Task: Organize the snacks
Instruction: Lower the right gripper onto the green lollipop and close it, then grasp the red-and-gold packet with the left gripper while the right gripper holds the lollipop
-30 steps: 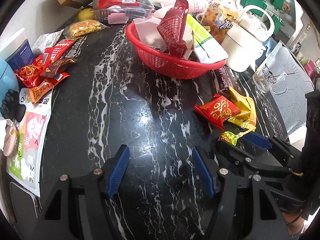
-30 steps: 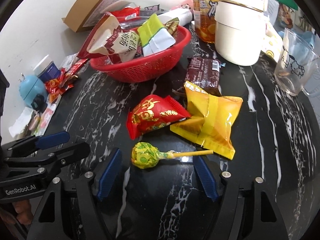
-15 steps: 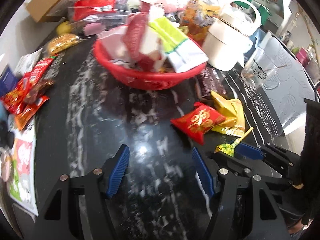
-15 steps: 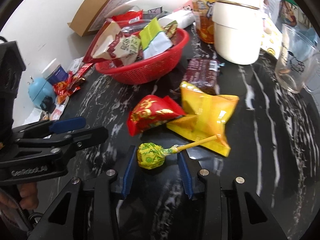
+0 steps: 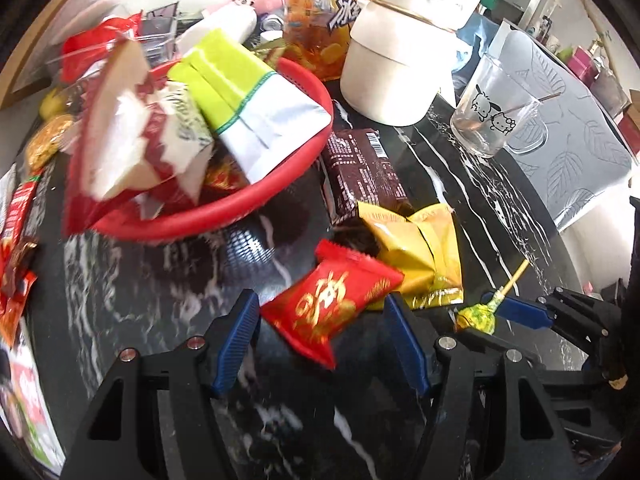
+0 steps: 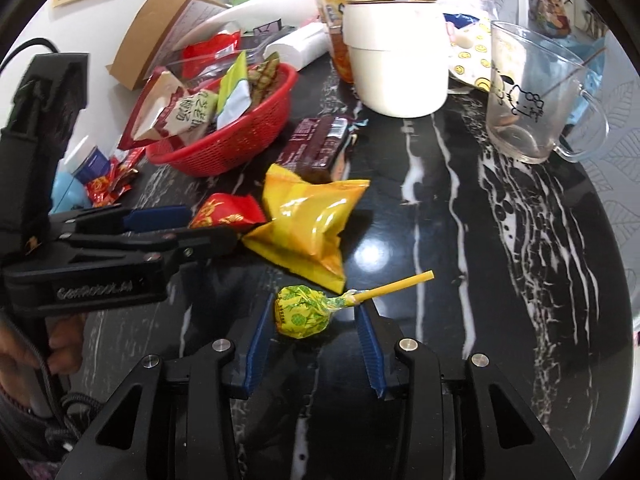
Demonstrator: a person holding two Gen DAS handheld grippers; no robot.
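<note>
While the right gripper [image 6: 312, 344] apparently clamps the yellow-green wrapped lollipop [image 6: 302, 312], the left gripper [image 5: 320, 344] hangs open around the near red foil snack packet [image 5: 332, 308].

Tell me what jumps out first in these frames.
The heaped red basket of snack packs at the left of the black marble table. Nearer, the right gripper has a yellow-green lollipop between its fingers, and the left gripper straddles a red packet beside a crumpled yellow bag.

Glossy black marble table [image 6: 460, 208] beside a white wall [image 6: 100, 12].
</note>
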